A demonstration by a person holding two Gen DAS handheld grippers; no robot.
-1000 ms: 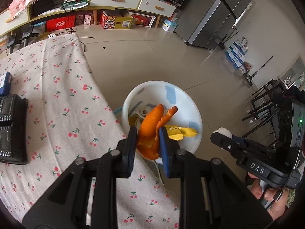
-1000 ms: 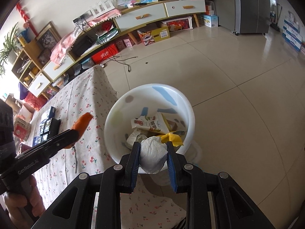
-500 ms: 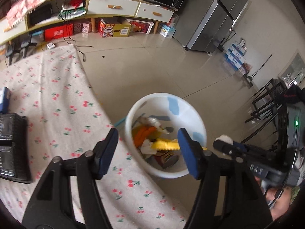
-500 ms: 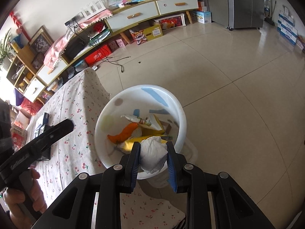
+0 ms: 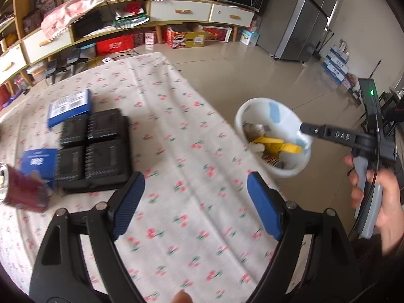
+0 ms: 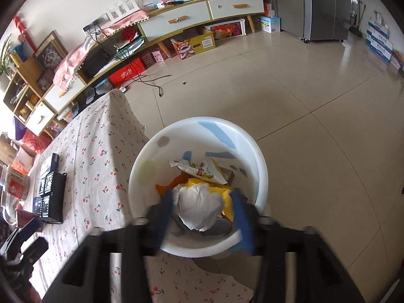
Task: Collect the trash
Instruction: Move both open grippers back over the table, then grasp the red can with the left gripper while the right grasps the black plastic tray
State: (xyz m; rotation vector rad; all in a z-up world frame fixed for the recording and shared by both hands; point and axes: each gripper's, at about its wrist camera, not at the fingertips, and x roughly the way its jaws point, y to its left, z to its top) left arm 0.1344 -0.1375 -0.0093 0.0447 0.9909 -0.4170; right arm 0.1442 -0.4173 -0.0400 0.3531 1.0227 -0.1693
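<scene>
A white trash bin (image 6: 257, 166) stands on the floor beside the cherry-print table; it also shows in the left wrist view (image 5: 274, 116). It holds an orange peel (image 6: 174, 182), wrappers and yellow scraps. My right gripper (image 6: 202, 212) is over the bin with its jaws spread. A crumpled white tissue (image 6: 199, 205) sits between them, touching neither pad. My left gripper (image 5: 195, 202) is open and empty over the tablecloth (image 5: 176, 151). A red can (image 5: 20, 192) lies at the left edge.
Black battery boxes (image 5: 96, 149) and two blue boxes (image 5: 70, 106) lie on the table at the left. The table edge runs next to the bin. A TV cabinet (image 6: 176, 17) and a fridge (image 6: 325, 5) stand far off across the tiled floor.
My left gripper dropped the orange peel into the bin, opened wide and swung left over the table. My right gripper has opened, letting go of the tissue over the bin.
</scene>
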